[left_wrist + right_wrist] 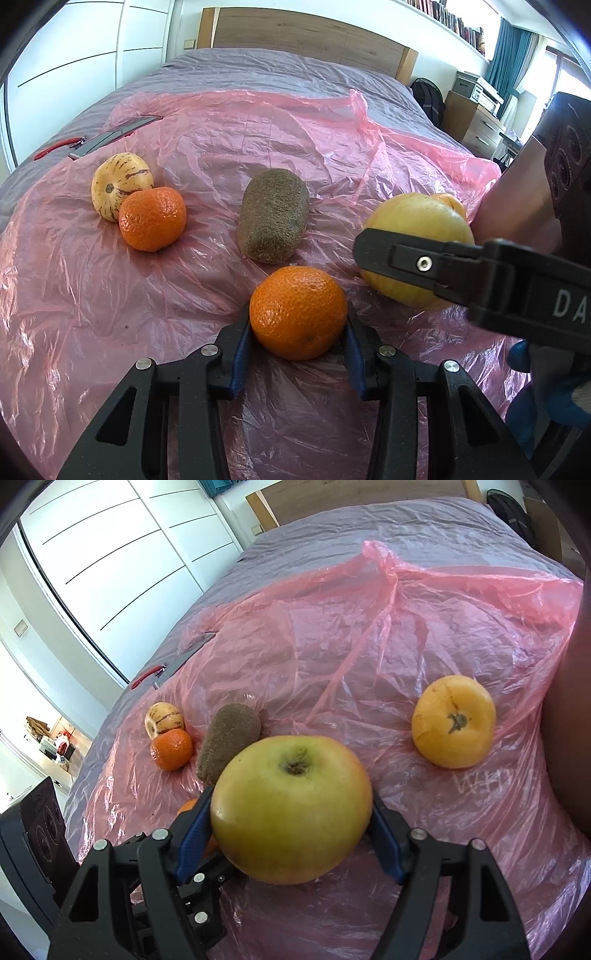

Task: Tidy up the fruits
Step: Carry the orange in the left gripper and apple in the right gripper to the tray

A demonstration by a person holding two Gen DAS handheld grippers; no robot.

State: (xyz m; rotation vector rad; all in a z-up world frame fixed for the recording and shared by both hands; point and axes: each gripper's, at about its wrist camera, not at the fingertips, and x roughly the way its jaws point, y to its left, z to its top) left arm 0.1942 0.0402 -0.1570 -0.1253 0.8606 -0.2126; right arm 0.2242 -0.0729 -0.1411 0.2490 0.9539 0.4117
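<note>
My left gripper (298, 326) is shut on an orange mandarin (298, 312), its blue pads pressing both sides, low over the pink plastic sheet (258, 129). In the right wrist view my right gripper (291, 834) is shut on a yellow-green apple (291, 808), stem cavity up. The left wrist view shows that apple (413, 221) at the right, with one black right finger (406, 260) across it. A second mandarin (152, 218) touches a striped cream melon (120, 184) at the left. A brown kiwi (273, 215) lies in the middle. A yellow-orange fruit (453, 722) lies to the right.
The plastic sheet covers a grey bed (258, 66) with a wooden headboard (295, 33). A knife (110, 138) with a red cord lies at the far left edge of the sheet. A person's forearm (517, 206) and blue-gloved hand (535, 398) fill the right side.
</note>
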